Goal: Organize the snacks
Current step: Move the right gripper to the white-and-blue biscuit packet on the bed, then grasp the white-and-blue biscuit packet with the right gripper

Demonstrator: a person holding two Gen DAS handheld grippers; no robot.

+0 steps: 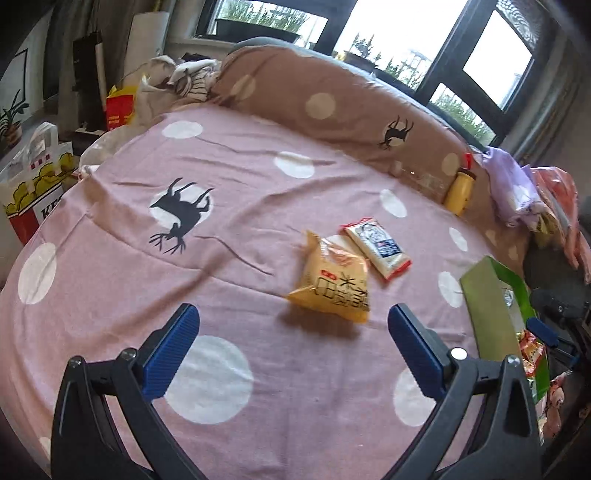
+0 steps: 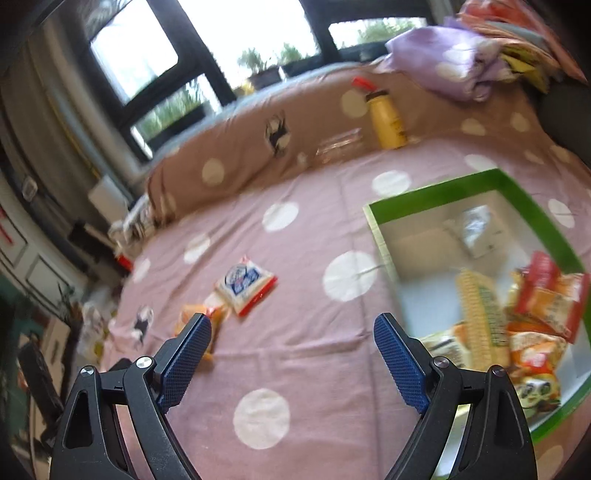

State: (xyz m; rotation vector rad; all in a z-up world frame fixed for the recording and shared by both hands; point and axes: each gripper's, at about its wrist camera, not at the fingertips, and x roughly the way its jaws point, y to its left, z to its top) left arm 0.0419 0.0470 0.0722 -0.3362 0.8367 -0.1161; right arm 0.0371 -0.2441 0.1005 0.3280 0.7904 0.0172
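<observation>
Daylight floods in from the windows (image 1: 399,33) behind the bed (image 1: 258,184), blown out to white on my feeds. The left wrist view is fairly sharp, with soft shadows. My right wrist view is smeared by motion blur, worst over the green box (image 2: 532,206). Fisheye bending and dark vignetting crowd both frames' corners.

The green-rimmed cardboard box (image 1: 491,295) is cut off at the left wrist view's right side; beside it, the orange snack packets (image 2: 543,314) inside blur together in the right wrist view, labels unreadable
</observation>
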